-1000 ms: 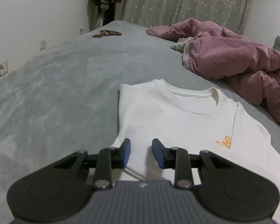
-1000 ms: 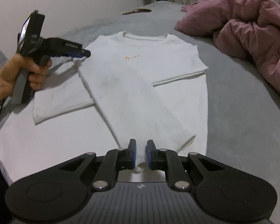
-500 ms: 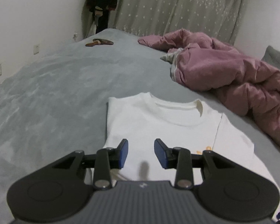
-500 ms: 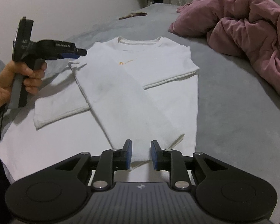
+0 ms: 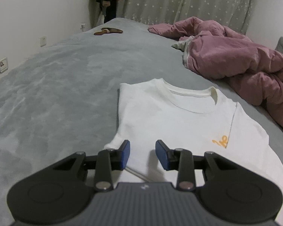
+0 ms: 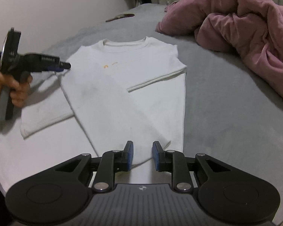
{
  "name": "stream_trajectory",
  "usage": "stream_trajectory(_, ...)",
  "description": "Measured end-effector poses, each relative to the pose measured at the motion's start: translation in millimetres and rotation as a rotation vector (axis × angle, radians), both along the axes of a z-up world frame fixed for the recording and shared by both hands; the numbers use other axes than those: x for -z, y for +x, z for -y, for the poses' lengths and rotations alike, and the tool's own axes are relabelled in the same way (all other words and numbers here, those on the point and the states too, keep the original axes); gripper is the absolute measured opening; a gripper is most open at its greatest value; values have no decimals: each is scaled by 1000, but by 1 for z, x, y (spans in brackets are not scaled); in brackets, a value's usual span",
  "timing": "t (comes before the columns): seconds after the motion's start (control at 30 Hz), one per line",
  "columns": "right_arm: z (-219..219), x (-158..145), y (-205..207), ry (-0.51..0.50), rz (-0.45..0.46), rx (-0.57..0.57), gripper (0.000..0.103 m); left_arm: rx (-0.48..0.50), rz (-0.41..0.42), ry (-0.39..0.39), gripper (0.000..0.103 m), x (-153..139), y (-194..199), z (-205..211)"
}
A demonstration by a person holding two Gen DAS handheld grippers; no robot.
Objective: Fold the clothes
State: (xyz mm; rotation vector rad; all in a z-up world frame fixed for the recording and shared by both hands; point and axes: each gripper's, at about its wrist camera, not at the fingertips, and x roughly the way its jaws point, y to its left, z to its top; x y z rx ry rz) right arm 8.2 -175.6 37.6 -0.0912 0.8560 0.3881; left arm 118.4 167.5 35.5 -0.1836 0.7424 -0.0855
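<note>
White long-sleeved shirt (image 6: 126, 86) flat on grey bed (image 6: 226, 113), sleeves folded across its front. Right tongs (image 6: 142, 155) just opened, nothing gripped, above folded sleeve's cuff. Left tongs (image 5: 142, 154) parted, empty, over shirt's shoulder edge.

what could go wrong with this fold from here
1. The long sleeve folded diagonally across the white long-sleeved shirt lies loose; both claws are open and hold nothing, so lifting the hem may let it slide off.
2. The right claw hangs over the sleeve cuff and the shirt beneath, so closing there might pinch only one layer.
3. The crumpled pink quilt lies close on the grey bedspread; a wide swing could snag it.
</note>
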Motion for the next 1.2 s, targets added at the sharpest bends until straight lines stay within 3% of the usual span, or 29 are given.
stream_trajectory(0.33, -1, -5, -2, 7, 34, 12, 23, -61, 36, -181, 33, -11, -2, -28)
stream_trajectory(0.43, -2, -6, -2, 9, 33, 17, 23, -51, 29, -168, 33, -9, -1, -25)
stream_trajectory(0.6, -4, -1, -1, -4, 2, 11, 23, -16, -36, -29, 32, 3, 3, -6)
stream_trajectory(0.77, 0, 0, -1, 5, -5, 12, 23, -29, -45, -73, 32, 2, -3, -13)
stream_trajectory(1.0, 1, -2, -1, 19, 12, 10, 23, 11, -33, -36, 34, 0, -16, -11)
stream_trajectory(1.2, 1, -3, 1, 37, 32, 33, 23, -106, -4, -156, 35, -11, -18, -51)
